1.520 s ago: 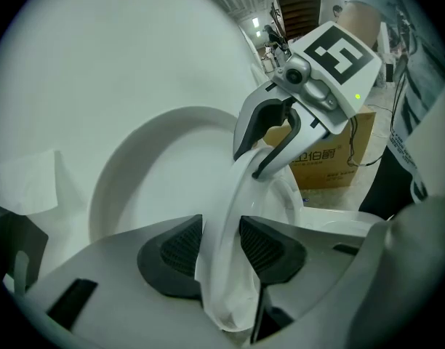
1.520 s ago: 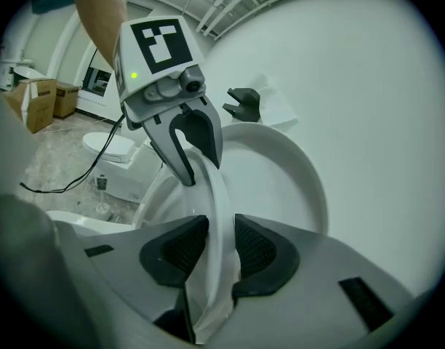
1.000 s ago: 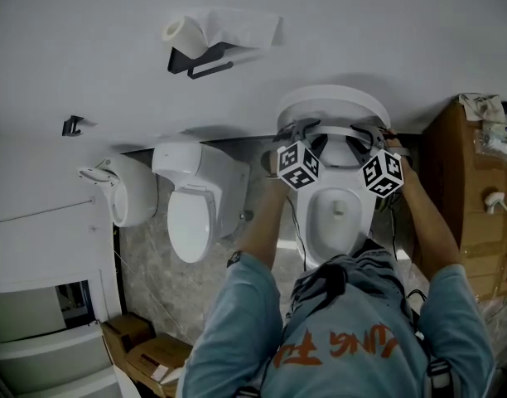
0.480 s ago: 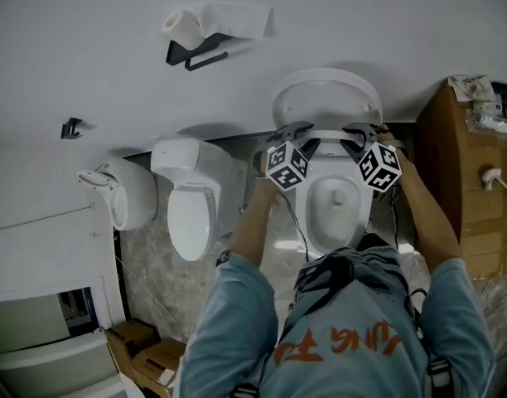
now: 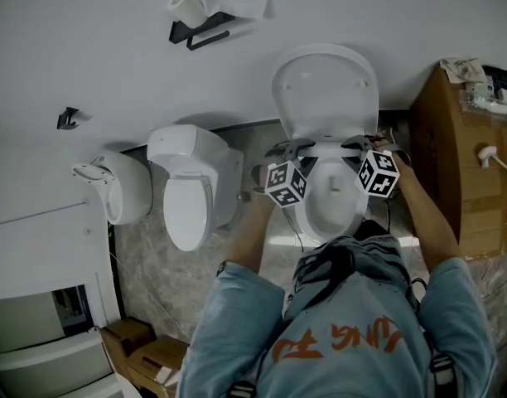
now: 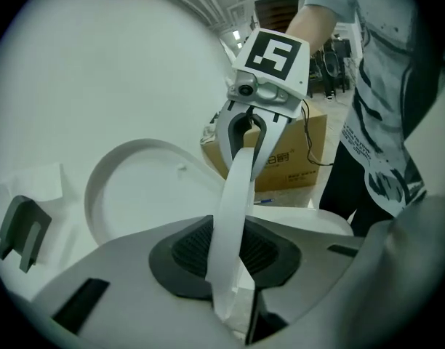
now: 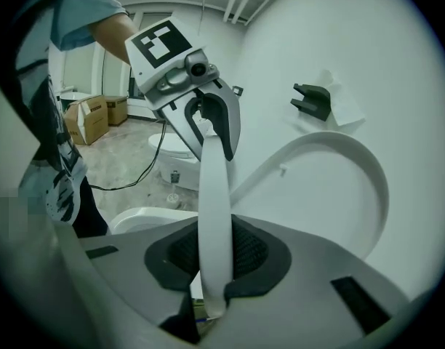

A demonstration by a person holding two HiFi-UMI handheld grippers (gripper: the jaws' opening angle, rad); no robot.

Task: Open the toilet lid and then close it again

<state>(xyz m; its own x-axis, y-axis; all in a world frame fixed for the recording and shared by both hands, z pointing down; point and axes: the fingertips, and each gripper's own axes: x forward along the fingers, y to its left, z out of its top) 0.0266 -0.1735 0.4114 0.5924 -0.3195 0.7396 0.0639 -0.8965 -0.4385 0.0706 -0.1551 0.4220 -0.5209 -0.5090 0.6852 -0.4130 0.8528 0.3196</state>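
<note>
The white toilet lid [image 5: 324,85] stands upright against the wall. In front of it the seat ring [image 5: 330,144] is tilted up over the bowl [image 5: 332,201]. My left gripper [image 5: 280,150] grips the ring's left side and my right gripper [image 5: 372,146] its right side. In the left gripper view the ring [image 6: 233,195] runs edge-on from my left gripper [image 6: 230,249] to the right gripper [image 6: 246,133]. In the right gripper view the ring [image 7: 214,202] leaves my right gripper [image 7: 214,260] toward the left gripper [image 7: 211,126]. Both pairs of jaws have just been closing, with the ring between the pads.
A second white toilet [image 5: 187,197] and a wall-hung fixture [image 5: 113,187] stand to the left. A paper roll holder [image 5: 200,19] and a hook [image 5: 67,118] are on the wall. A cardboard box [image 5: 452,164] stands close on the right, and smaller boxes [image 5: 146,351] lie at the lower left.
Both grippers and the seat ring have come down and away from the upright lid, toward the bowl. The lid has stayed against the wall.
</note>
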